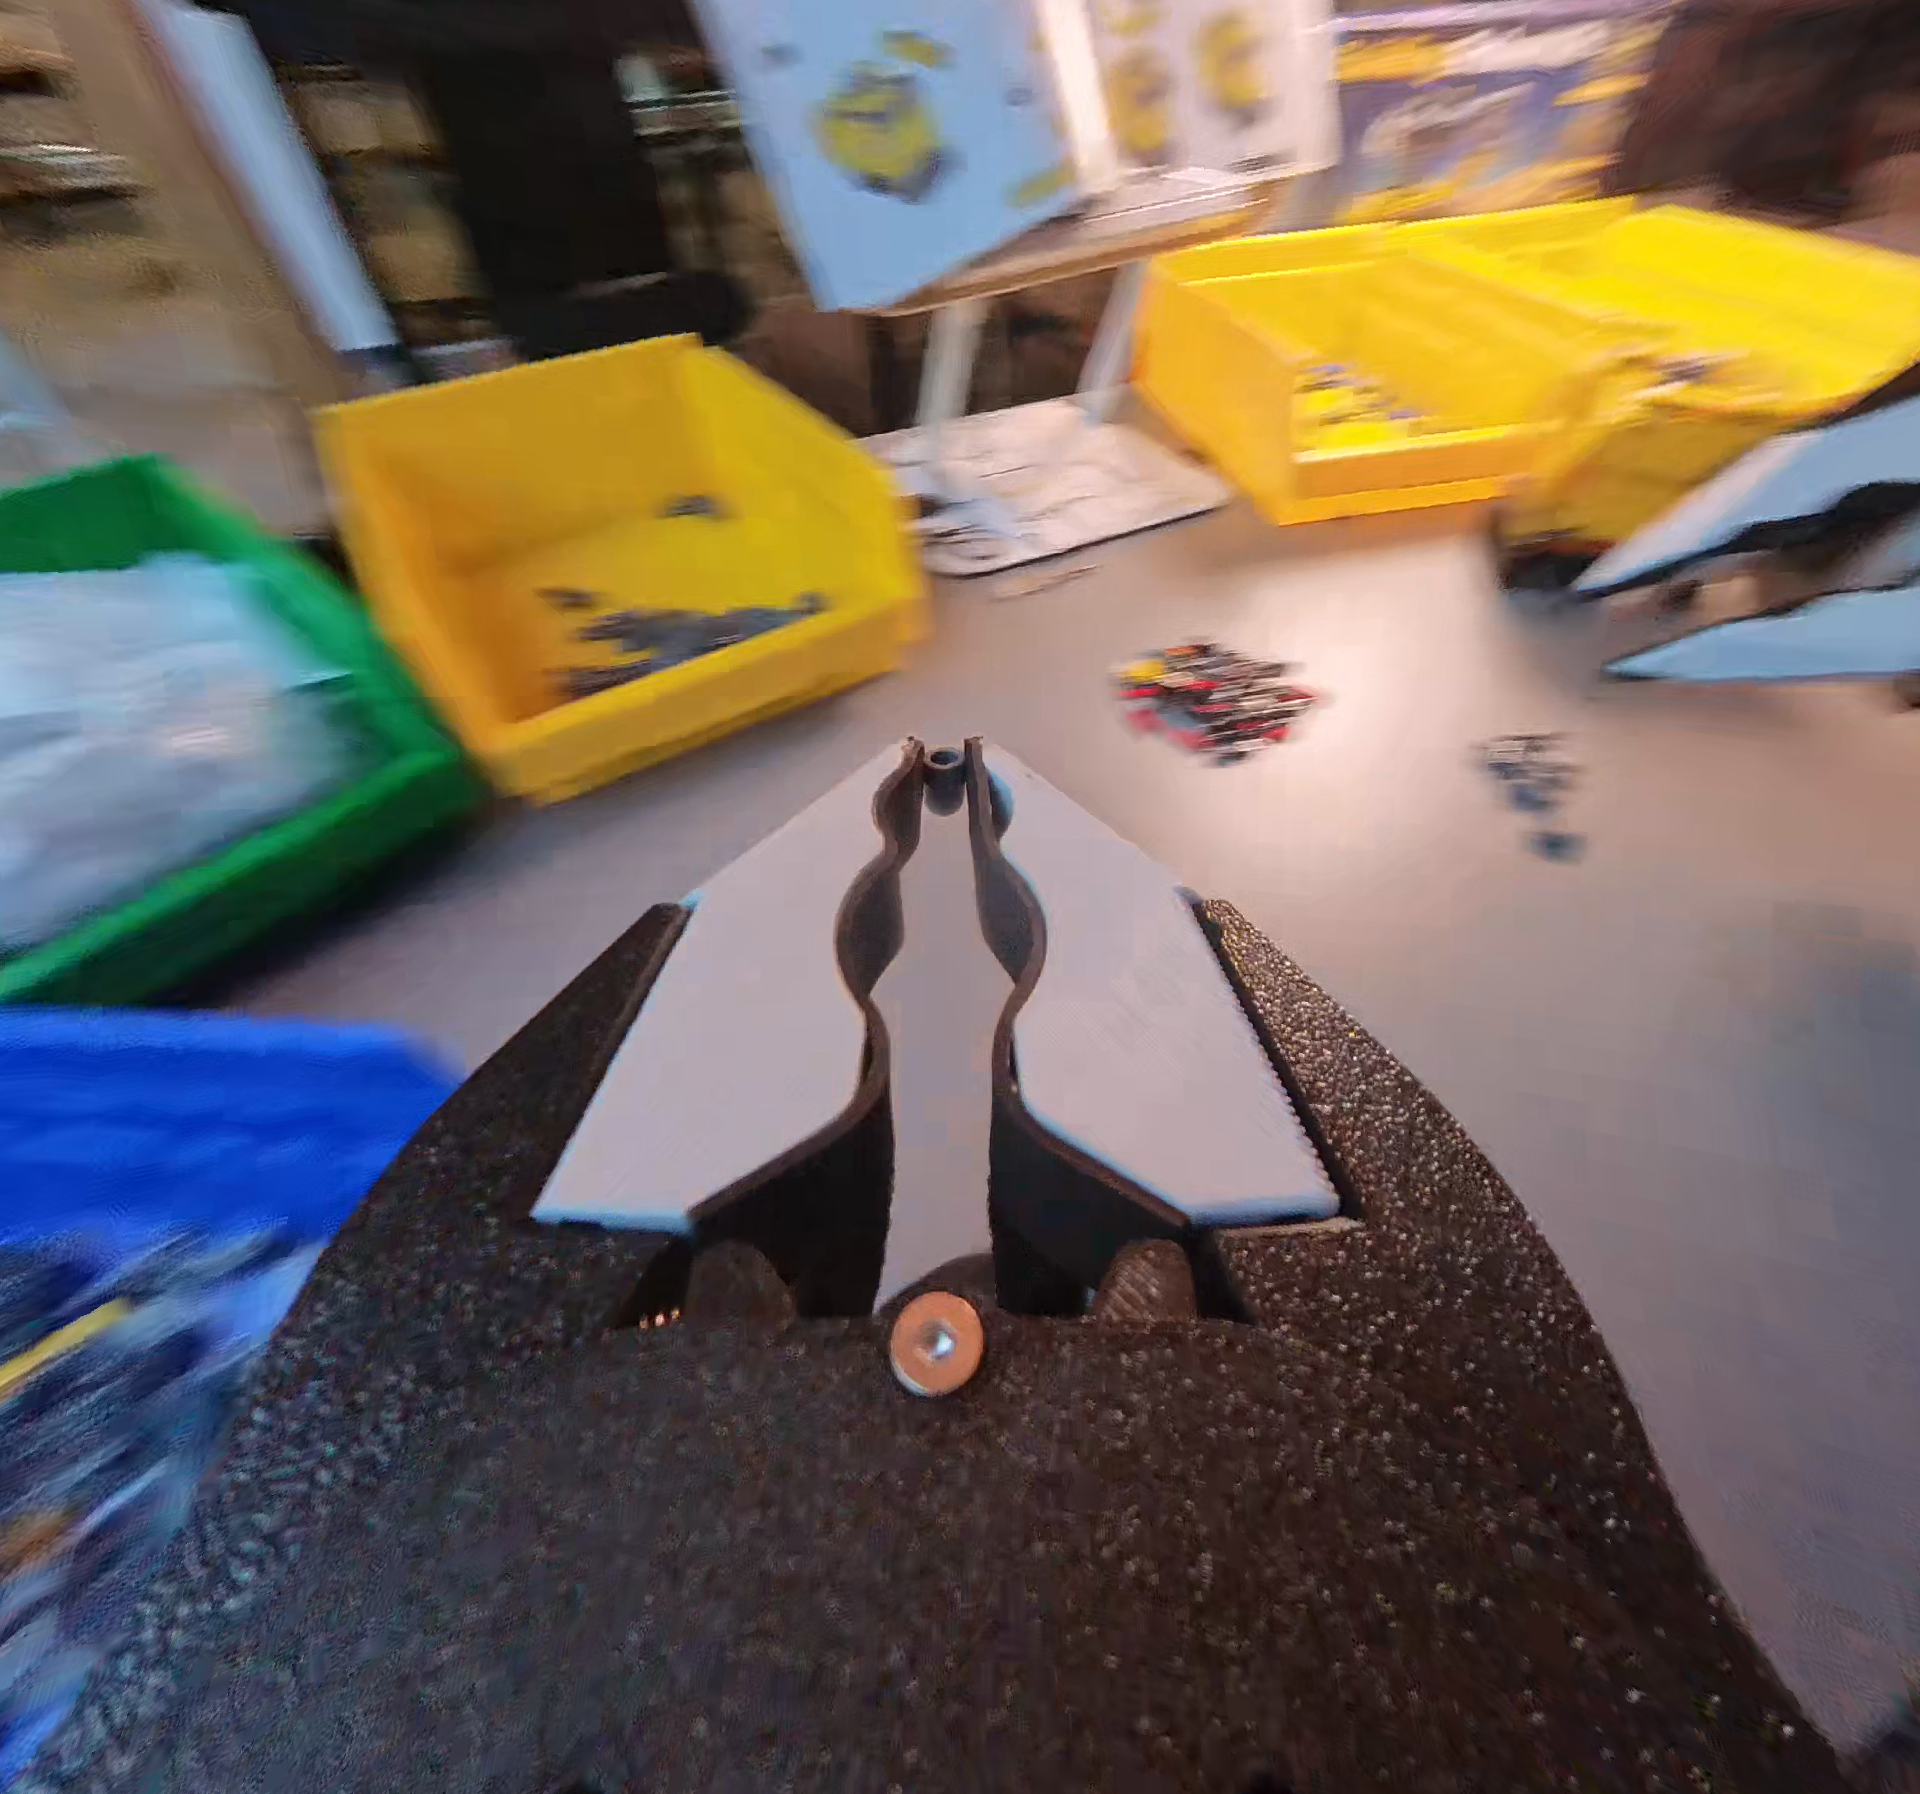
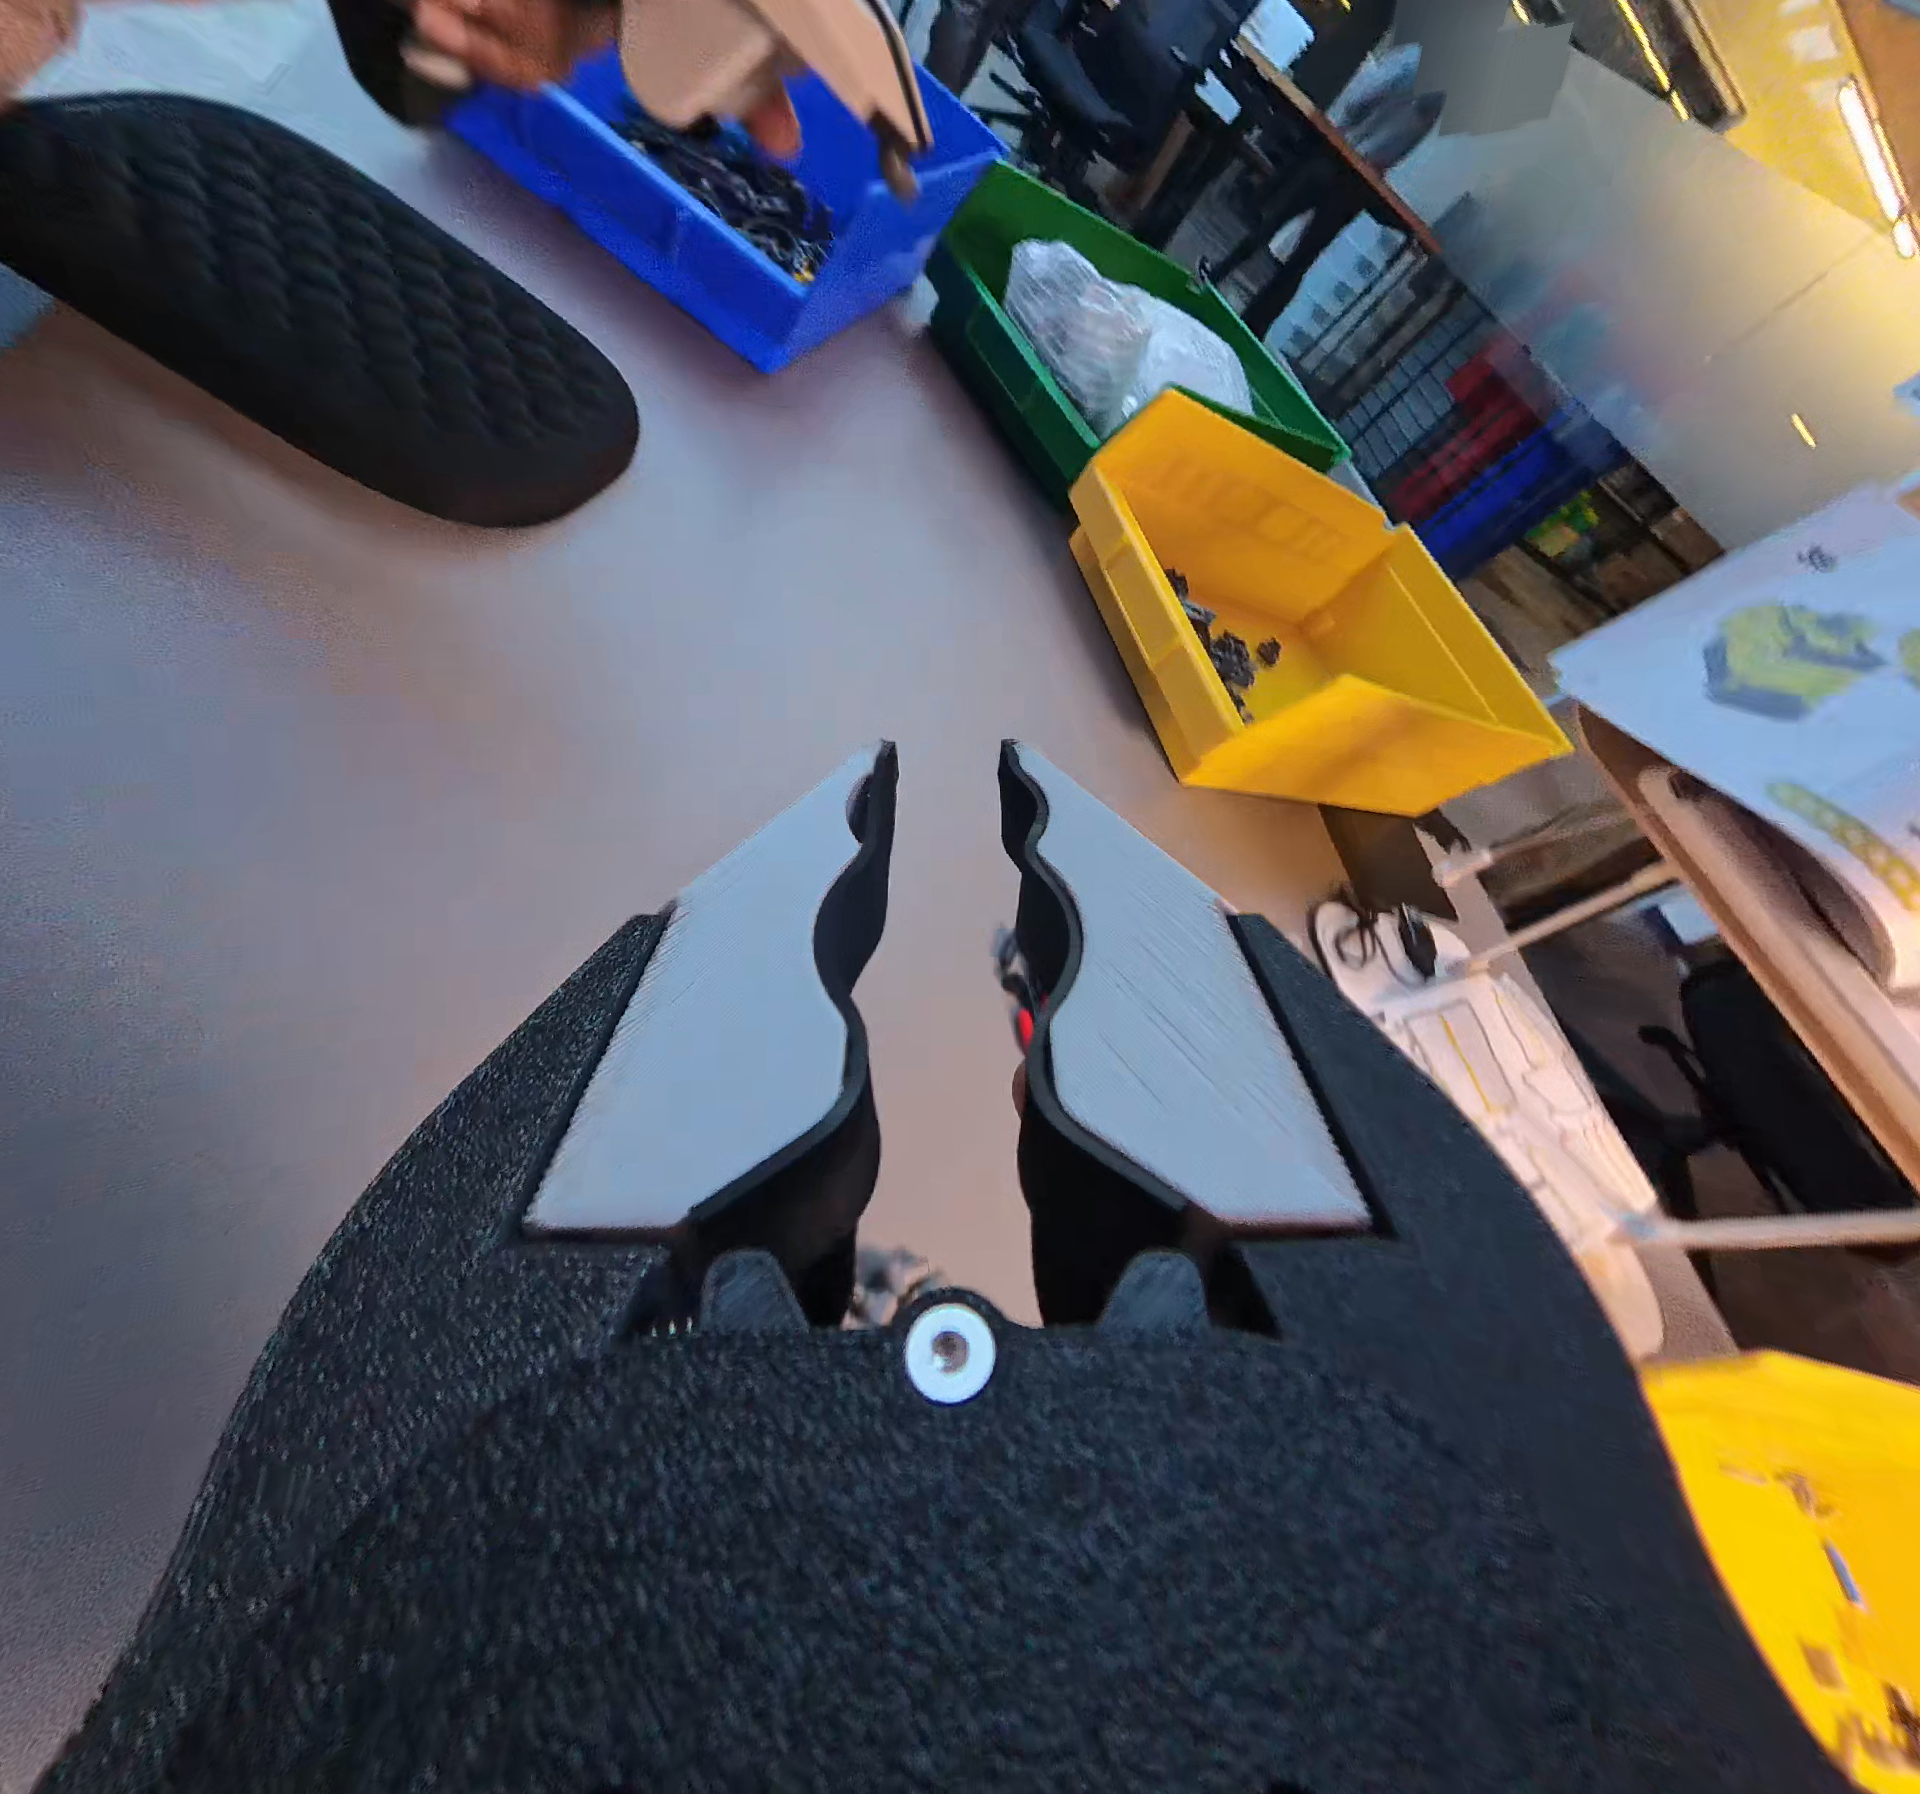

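My left gripper (image 1: 943, 752) is shut on a small dark grey-blue tube-shaped piece (image 1: 943, 780), pinched upright between its fingertips above the grey table (image 1: 1351, 1017). The view is smeared by motion. In the right wrist view the left gripper (image 2: 894, 134) is held by a hand above the blue bin (image 2: 644, 217), with a small piece at its tip. My right gripper (image 2: 948, 757) is open and empty over bare table, to the left of a yellow bin (image 2: 1351, 736) with several dark pieces in it.
A yellow bin (image 1: 707, 716), a green bin (image 1: 208, 892) holding a plastic bag and a blue bin (image 1: 187, 1121) stand to the left. A pile of coloured pieces (image 1: 1210, 700) and a few dark pieces (image 1: 1532, 788) lie on the table. More yellow bins (image 1: 1403, 487) and an open booklet (image 1: 883, 113) are at the back. A black oval pad (image 2: 291, 310) lies at the left. The tips of one gripper are about 20 cm away from the tips of the other.
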Motion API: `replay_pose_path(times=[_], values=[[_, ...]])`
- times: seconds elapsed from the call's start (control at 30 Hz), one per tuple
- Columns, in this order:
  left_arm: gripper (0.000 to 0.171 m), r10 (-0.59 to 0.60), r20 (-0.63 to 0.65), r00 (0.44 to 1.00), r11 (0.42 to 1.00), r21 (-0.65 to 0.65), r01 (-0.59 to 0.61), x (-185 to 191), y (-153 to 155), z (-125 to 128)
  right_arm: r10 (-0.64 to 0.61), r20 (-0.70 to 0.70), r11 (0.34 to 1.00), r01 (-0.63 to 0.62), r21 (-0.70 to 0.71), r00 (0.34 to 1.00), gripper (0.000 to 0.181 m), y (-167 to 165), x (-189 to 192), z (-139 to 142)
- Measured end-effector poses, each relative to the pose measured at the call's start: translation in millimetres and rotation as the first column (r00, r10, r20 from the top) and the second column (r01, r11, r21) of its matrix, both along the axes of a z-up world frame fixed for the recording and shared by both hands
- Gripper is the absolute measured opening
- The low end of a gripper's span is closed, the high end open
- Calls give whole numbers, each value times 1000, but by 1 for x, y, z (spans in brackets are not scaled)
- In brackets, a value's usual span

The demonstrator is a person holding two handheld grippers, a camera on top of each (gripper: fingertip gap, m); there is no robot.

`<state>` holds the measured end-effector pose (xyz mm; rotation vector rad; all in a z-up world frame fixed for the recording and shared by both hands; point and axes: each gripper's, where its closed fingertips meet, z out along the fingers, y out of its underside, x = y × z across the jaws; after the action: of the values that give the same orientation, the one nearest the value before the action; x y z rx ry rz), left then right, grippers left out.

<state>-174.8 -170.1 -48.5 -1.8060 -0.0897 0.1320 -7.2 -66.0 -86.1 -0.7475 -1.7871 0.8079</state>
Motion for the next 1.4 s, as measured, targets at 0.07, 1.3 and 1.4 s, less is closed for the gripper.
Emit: replay_pose_path(times=[0.07,1.3,1.4], values=[[6,222,-116,968,969,-79,-232,-65,-42,5,-62,22,997,63,-45,998,19,23,13,-5],[38,-679,-125,723,703,-393,593,138,145,-118,-257,547,914,384,-129,796,22,106,71,-117],[37,-687,-89,721,697,-359,620,144,149,-123,-251,573,911,390,-132,780,17,107,67,-119]])
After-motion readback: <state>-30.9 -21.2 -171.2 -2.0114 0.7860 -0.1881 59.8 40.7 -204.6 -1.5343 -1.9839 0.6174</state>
